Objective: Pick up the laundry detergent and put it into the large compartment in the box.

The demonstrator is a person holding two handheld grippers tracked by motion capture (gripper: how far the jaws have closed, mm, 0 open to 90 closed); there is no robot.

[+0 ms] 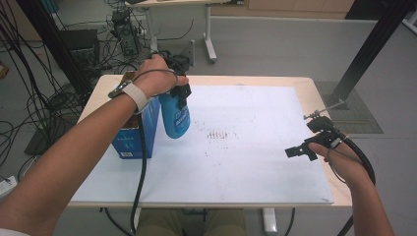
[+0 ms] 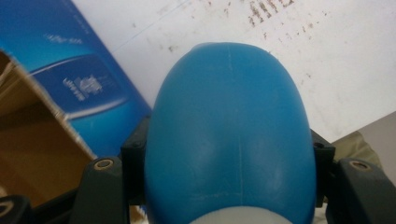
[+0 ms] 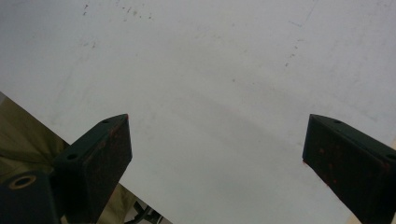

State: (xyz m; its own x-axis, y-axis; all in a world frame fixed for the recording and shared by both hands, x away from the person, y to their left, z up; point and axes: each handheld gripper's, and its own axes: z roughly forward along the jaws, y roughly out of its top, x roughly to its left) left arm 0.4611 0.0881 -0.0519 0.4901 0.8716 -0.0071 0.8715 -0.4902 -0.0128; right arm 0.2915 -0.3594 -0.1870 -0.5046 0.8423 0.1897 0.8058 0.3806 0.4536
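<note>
Lifting the blue bottle [image 1: 175, 117] just beside the blue box [image 1: 134, 137], keep the left tool [image 1: 181, 93] clamped tight on it & rise straight w/o clipping the box; right tool [image 1: 300, 152] gapes empty, well right of it.

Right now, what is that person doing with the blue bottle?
A person holds a gripper in each hand at a table. The left gripper is clamped around a blue bottle and holds it in the air, right beside an open blue box standing on the white mat. The right gripper is open with nothing in it, low over the mat's right side.
</note>
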